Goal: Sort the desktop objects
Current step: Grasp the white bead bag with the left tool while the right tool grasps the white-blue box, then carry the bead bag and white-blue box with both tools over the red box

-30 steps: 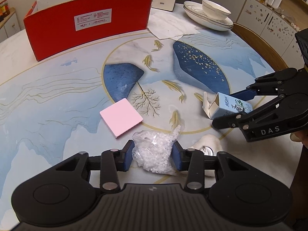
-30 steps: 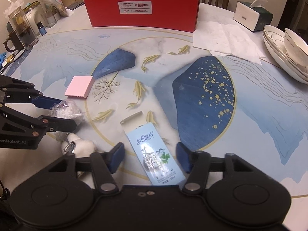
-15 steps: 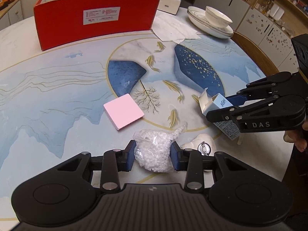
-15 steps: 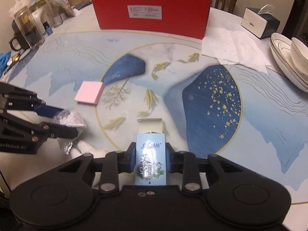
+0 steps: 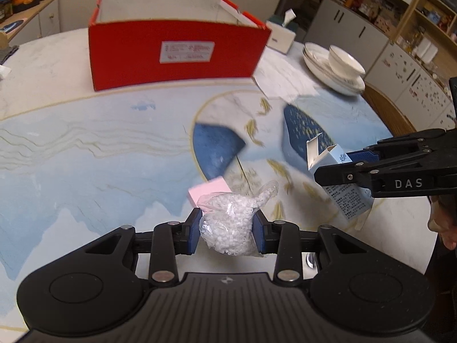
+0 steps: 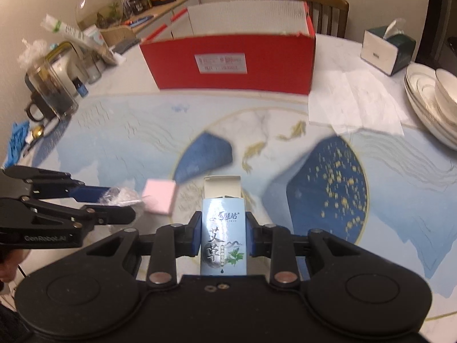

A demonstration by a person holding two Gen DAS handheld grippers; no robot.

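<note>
Item 1: one light-blue carton (image 6: pixel 223 234), long axis running forward along the fingers of the right gripper (image 6: pixel 222 235), its opened top flap pointing away from the camera toward the red box (image 6: pixel 228 65). The blue pads (image 6: pixel 194 237) are pressing against both long sides of the carton, so the right gripper is clenching it. In the left wrist view the carton (image 5: pixel 340 183) is hanging tilted above the table (image 5: pixel 85 157), flap uppermost.

Item 2: one clear bag of white beads (image 5: pixel 228 223), roughly round, its twisted neck pointing up and to the right. It is sitting squarely between the pads of the left gripper (image 5: pixel 227 231), which is clenching it from both sides. In the right wrist view the bag (image 6: pixel 120 195) is showing only partly between those fingers.

Item 3: one pink square pad (image 6: pixel 159 197), lying flat on the table, just beyond the bag and left of the carton.

Item 4: one red box, open-topped, standing at the far side of the table, label facing both cameras.

Other: one tissue box (image 6: pixel 385 50), one stack of white plates (image 5: pixel 328 71) carrying one bowl, and white paper sheets (image 6: pixel 351 100) lying beside the red box.
</note>
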